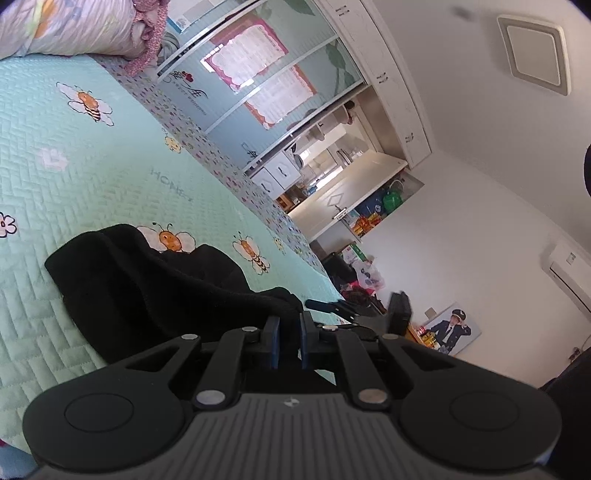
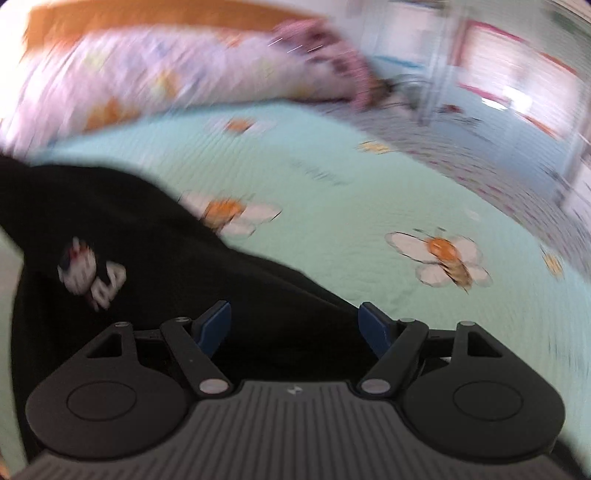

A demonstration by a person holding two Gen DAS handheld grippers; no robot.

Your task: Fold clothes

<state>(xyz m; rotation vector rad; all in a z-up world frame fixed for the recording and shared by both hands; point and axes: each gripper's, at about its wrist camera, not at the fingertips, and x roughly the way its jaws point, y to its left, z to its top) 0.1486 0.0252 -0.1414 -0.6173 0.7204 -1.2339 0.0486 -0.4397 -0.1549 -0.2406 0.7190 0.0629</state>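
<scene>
A black garment (image 1: pixel 147 288) lies crumpled on the mint-green bee-print bedspread (image 1: pixel 74 166). My left gripper (image 1: pixel 288 325) is shut on a fold of the garment's near edge, and black cloth bunches between its blue pads (image 1: pixel 272 343). Just beyond it, part of the other gripper (image 1: pixel 369 314) shows over the bed's edge. The right wrist view is blurred by motion. There my right gripper (image 2: pixel 295 321) stands open above the black garment (image 2: pixel 147 229), with nothing pinched between its blue pads (image 2: pixel 216 325). A white printed logo (image 2: pixel 90 275) shows on the cloth at the left.
A floral quilt or pillow (image 1: pixel 74 26) is heaped at the head of the bed. A wardrobe with sliding doors (image 1: pixel 258 85) runs along the bed's far side. Beyond it are an open door (image 1: pixel 347 199), boxes and bags (image 1: pixel 365 273) on the floor.
</scene>
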